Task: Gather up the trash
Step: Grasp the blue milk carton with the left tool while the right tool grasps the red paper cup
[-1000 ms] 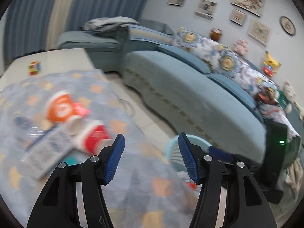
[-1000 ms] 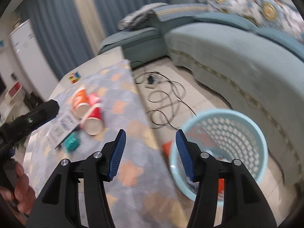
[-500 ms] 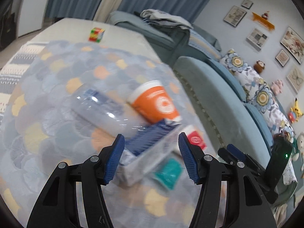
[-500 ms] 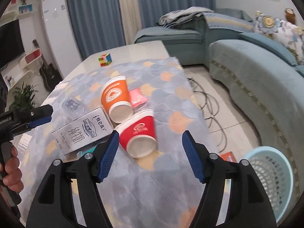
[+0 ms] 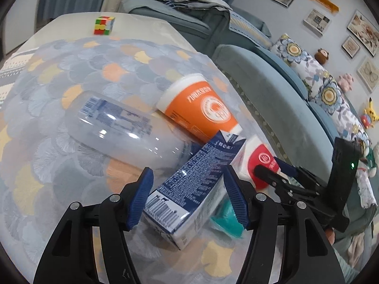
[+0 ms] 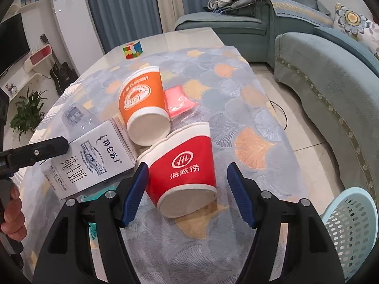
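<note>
My left gripper (image 5: 188, 196) is open, its jaws on either side of a blue and white milk carton (image 5: 194, 182) lying on the table. My right gripper (image 6: 188, 194) is open around a red paper cup (image 6: 184, 168) lying on its side. An orange paper cup (image 6: 142, 104) lies behind it, next to a pink packet (image 6: 178, 101). A clear plastic bottle (image 5: 123, 130) lies left of the carton. A teal wrapper (image 5: 227, 220) lies by the carton. The light blue basket (image 6: 350, 224) stands on the floor at the right.
A Rubik's cube (image 5: 104, 24) sits at the table's far end. The table (image 5: 59, 75) has a patterned cloth. A teal sofa (image 6: 331, 75) runs along the right. Cables (image 6: 279, 111) lie on the floor between table and sofa.
Both grippers swung from the basket side back over the table and lowered. The left now straddles the milk carton, the right straddles the red cup.
</note>
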Tool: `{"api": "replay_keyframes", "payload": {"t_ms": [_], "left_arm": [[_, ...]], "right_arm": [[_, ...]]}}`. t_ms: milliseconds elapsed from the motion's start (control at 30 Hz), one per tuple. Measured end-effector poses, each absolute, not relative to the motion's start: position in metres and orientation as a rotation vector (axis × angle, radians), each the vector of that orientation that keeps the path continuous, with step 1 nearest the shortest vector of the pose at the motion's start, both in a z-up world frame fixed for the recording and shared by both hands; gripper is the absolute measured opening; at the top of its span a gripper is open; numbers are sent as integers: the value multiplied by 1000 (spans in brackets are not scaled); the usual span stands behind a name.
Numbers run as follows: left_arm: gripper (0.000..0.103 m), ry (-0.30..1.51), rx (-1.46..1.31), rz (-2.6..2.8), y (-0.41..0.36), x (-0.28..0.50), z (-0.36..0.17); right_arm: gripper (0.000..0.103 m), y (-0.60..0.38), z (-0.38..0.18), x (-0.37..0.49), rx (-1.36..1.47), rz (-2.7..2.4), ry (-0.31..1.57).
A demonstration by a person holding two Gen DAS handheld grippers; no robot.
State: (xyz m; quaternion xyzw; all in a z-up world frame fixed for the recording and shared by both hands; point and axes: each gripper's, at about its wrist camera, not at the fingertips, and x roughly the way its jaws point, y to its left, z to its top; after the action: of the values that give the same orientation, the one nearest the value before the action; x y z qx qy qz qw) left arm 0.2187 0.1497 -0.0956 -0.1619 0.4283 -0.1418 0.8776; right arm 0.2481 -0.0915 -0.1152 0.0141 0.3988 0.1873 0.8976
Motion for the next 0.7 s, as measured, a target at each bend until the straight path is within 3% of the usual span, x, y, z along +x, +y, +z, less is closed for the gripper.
{"api": "replay_keyframes", "payload": {"t_ms": [100, 200, 600, 700], "left_arm": [[53, 910, -319, -343, 138, 207, -93], [52, 954, -235, -365, 118, 198, -92], [54, 1014, 9, -284, 69, 215, -100], [47, 1019, 24, -247, 73, 218, -105]], "right_arm": [[55, -91, -115, 247, 31, 407, 820], [53, -91, -114, 244, 19, 402, 806], [51, -94, -113, 242, 26, 416, 804], [55, -93, -116, 245, 35, 436, 824]]}}
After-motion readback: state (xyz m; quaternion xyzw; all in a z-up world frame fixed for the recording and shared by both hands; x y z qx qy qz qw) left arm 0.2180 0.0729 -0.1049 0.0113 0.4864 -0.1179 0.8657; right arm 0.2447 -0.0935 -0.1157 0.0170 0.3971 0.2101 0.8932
